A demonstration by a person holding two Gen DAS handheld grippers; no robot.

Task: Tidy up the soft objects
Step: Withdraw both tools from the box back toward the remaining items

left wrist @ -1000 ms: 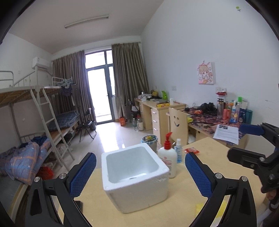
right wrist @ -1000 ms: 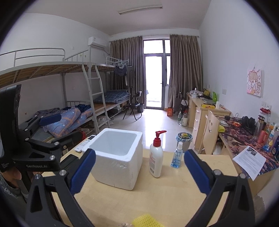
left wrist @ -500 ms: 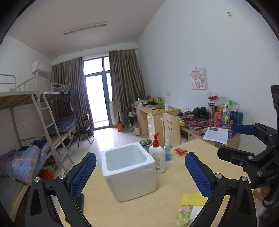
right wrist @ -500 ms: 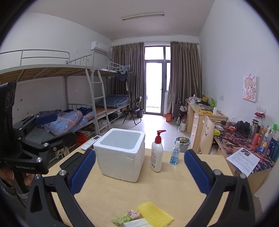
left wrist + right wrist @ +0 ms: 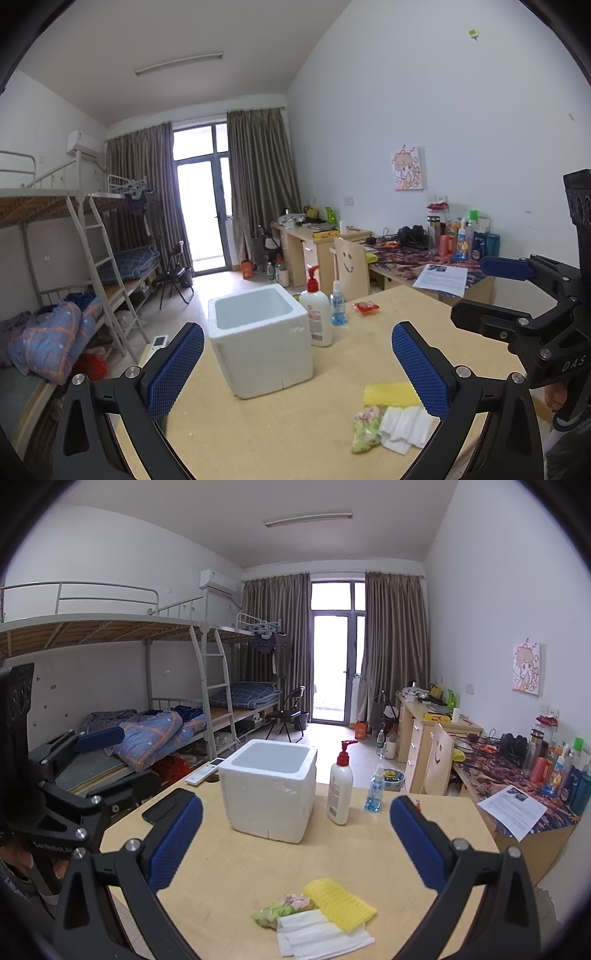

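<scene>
Both grippers, left gripper [image 5: 297, 365] and right gripper [image 5: 295, 843], hover wide and empty above the yellow waffle-weave cloth [image 5: 339, 904], presumably bound for the open white foam box [image 5: 271, 788].

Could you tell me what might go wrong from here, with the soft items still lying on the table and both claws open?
1. The yellow cloth, white cloth and green floral bundle overlap, so a claw may well lift more than one or drag its neighbours.
2. The pump bottle and small spray bottle stand close beside the foam box; a swing toward the box might topple them.
3. The box looks light and could slide if nudged.
</scene>
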